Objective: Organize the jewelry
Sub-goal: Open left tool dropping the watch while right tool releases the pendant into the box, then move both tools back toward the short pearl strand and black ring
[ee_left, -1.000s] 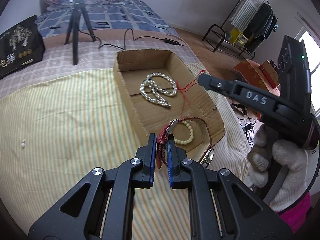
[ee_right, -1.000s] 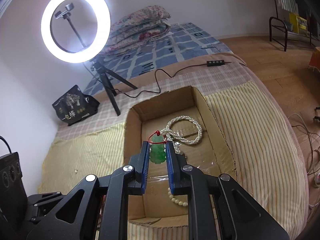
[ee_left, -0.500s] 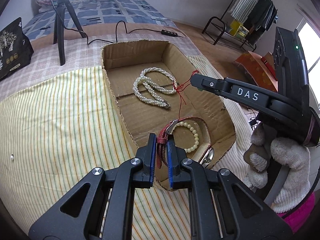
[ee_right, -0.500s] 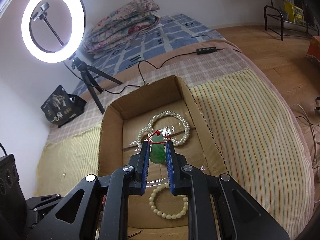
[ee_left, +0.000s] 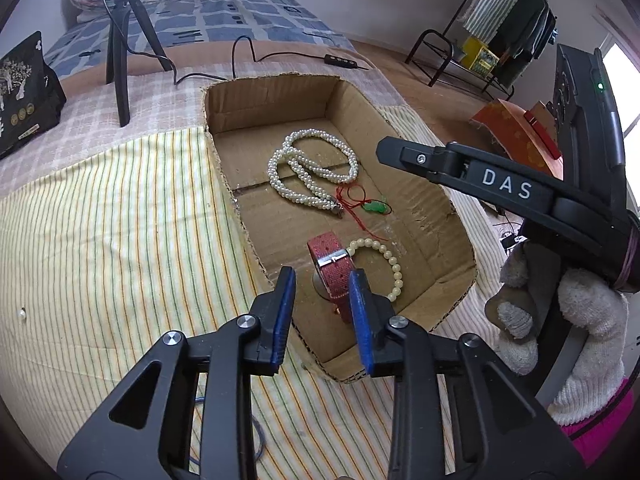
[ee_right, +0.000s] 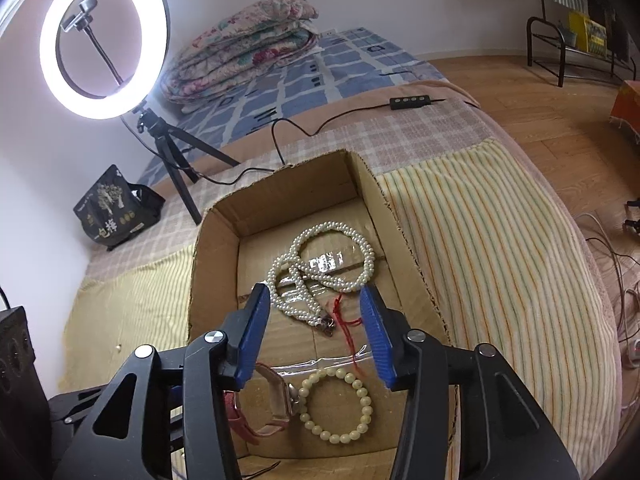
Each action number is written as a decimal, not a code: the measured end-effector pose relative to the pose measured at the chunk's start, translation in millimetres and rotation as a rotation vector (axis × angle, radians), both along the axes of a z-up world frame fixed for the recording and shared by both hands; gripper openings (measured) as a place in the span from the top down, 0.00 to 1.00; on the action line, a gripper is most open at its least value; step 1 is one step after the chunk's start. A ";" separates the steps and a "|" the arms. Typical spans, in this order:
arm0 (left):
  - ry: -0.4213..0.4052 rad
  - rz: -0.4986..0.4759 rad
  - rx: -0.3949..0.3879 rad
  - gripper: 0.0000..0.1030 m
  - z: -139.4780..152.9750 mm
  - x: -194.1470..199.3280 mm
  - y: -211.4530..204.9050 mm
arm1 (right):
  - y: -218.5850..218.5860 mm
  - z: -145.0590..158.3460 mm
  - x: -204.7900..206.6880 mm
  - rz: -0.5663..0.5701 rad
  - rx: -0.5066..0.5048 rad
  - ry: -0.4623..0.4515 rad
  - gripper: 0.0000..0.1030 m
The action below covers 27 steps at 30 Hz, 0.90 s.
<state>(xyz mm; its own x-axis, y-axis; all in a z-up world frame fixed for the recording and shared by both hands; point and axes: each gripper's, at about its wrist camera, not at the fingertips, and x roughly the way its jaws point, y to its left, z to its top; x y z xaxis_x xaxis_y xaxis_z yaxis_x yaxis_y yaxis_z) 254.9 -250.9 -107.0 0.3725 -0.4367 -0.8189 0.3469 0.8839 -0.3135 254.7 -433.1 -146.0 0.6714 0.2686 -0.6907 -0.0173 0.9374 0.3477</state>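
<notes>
An open cardboard box (ee_left: 276,96) (ee_right: 304,184) lies on the striped bedspread. Inside lie a white pearl necklace (ee_left: 308,168) (ee_right: 320,272), a green jade pendant (ee_left: 375,207) on a red cord (ee_right: 348,328), a cream bead bracelet (ee_left: 388,264) (ee_right: 340,408) and a red-strap watch (ee_left: 332,268) (ee_right: 264,408). My left gripper (ee_left: 322,312) is open just above the box's near edge, over the watch. My right gripper (ee_right: 316,336) is open and empty above the box's middle; it also shows in the left wrist view (ee_left: 460,160).
A ring light on a tripod (ee_right: 100,44) (ee_left: 120,48) and a black bag (ee_right: 116,208) (ee_left: 24,96) stand beyond the box. A cable with a controller (ee_right: 410,102) runs behind it. A small white bead (ee_left: 23,312) lies on the bedspread at left.
Both grippers have opened. The left one let go of the red watch, the right one let go of the jade pendant; both pieces now lie in the box.
</notes>
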 end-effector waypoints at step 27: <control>-0.122 0.091 0.051 0.74 46.3 -28.5 101.1 | 42.0 53.9 -61.8 0.086 -0.096 -0.130 0.45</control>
<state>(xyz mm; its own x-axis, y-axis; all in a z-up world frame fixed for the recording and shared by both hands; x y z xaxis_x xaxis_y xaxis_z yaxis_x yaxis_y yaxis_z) 226.4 -149.7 -60.7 0.5068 -0.3558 -0.7852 0.2972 0.9271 -0.2283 192.9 -391.1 -92.1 0.7339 0.2660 -0.6250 -0.1378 0.9593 0.2465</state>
